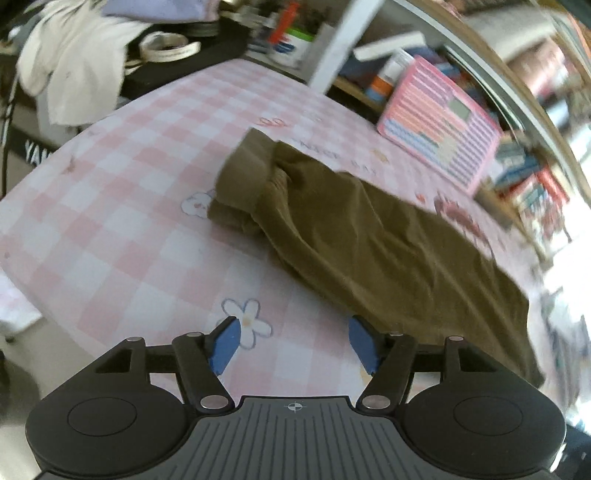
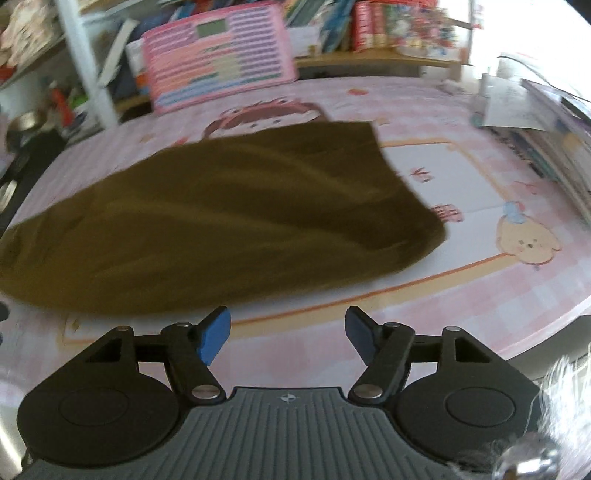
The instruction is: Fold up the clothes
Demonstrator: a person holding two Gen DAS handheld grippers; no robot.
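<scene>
An olive-brown garment point(image 1: 354, 229) lies folded lengthwise on the pink checked tablecloth point(image 1: 129, 206), its ribbed waistband end at the far left. My left gripper point(image 1: 293, 341) hovers open just in front of the cloth's near edge, nothing between its blue pads point(image 1: 225, 343). In the right wrist view the same garment point(image 2: 221, 218) spreads across the cartoon-printed cloth point(image 2: 461, 236). My right gripper point(image 2: 288, 334) stands open in front of the garment's near edge, its blue pads point(image 2: 214, 334) apart and bare.
A pink toy keyboard point(image 1: 439, 122) leans at the table's back, also seen as a pink board point(image 2: 218, 74). Shelves of books point(image 2: 369, 26) stand behind. White clothes point(image 1: 74, 62) hang at the far left. Stacked papers point(image 2: 535, 122) lie at the right edge.
</scene>
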